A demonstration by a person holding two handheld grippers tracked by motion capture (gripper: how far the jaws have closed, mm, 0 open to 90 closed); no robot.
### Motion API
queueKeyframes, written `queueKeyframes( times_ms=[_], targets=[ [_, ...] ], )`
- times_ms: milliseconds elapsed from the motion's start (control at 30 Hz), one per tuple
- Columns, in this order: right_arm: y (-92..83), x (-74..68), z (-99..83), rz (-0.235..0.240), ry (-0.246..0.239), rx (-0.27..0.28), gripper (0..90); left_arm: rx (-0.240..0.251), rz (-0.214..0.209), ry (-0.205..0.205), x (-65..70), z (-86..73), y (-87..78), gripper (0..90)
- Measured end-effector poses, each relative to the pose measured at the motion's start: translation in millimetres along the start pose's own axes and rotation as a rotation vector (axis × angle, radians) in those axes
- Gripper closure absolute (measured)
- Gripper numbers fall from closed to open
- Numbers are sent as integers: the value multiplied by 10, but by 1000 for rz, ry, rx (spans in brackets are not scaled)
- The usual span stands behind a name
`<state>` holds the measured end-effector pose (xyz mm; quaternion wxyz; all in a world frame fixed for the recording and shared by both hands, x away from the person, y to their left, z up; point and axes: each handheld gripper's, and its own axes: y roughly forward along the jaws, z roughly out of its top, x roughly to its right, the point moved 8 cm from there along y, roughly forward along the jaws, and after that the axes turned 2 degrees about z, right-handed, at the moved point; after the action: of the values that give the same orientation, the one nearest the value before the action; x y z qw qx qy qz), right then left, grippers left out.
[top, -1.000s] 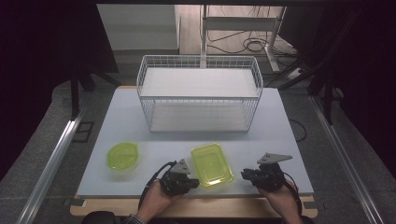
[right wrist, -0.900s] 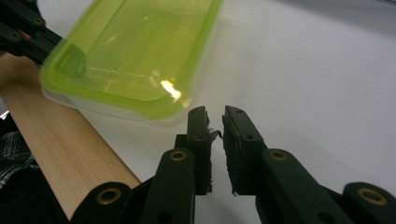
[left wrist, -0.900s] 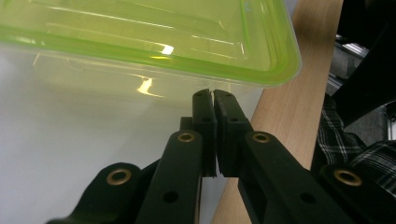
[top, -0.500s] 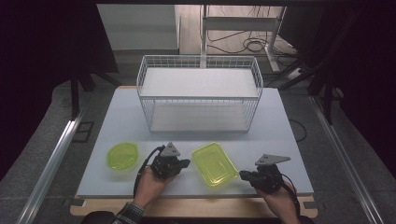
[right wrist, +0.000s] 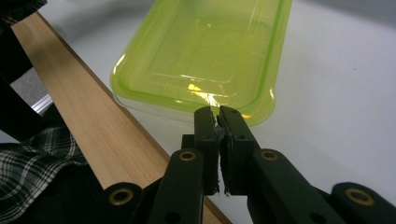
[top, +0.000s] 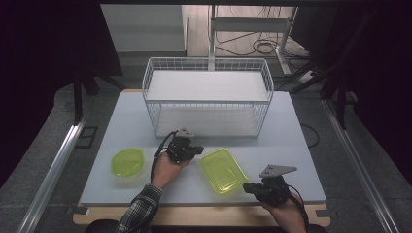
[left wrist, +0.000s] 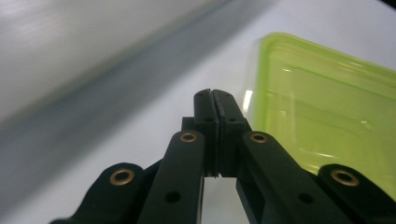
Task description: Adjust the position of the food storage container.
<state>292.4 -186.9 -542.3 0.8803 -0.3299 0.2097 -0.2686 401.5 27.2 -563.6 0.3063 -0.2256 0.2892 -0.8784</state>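
Near edge, right tongs: my right tongs [top: 248, 187] sit low by the wooden front strip [right wrist: 93, 126], clenched on nothing, tips just short of the rectangular container [top: 223, 170].
Right tongs, close view: jaws pressed together [right wrist: 218, 114], the container's near corner [right wrist: 205, 60] right ahead of them, a plaid sleeve [right wrist: 32, 158] at the side.
Container, place: it lies on the white tabletop [top: 291, 160] between my two hands, turned at a slant, in front of the wire basket.
Container, look: clear shallow tub under a translucent yellow-green lid with rounded corners and a raised rim; it seems empty, though I cannot be sure.
Container, handling: I judge it light, thin and a little flexible, with smooth plastic that could slip or skate across the tabletop when nudged.
Container, hold: I would pinch the protruding lid rim at a short end or corner, gently, so the lid does not pop off.
Left tongs: my left tongs [top: 198, 149] are clenched and empty, just beside the container's far-left edge [left wrist: 327, 116].
Round container: a second green-lidded tub [top: 127, 161] sits well off to the left.
Far side: the wire basket [top: 206, 99] stands empty behind everything.
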Motion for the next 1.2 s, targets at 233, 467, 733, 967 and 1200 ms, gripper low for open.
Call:
queueKeyframes(
  times_ms=[233, 467, 733, 967, 1200],
  targets=[
    [-22, 67, 18, -26, 7, 11, 852, -10, -11, -28, 62, -99, -57, 898],
    [-18, 153, 77, -65, 13, 30, 852, -25, -12, -35, 187, -222, -150, 898],
    [-39, 121, 64, -66, 19, 28, 838, -42, -18, -34, 286, -428, -307, 894],
    [-53, 30, -107, -60, 36, -24, 837, -66, -18, -18, 366, -588, -418, 893],
    [48, 106, -115, -75, 51, -67, 837, -65, -7, -24, 423, -651, -471, 892]
  ],
)
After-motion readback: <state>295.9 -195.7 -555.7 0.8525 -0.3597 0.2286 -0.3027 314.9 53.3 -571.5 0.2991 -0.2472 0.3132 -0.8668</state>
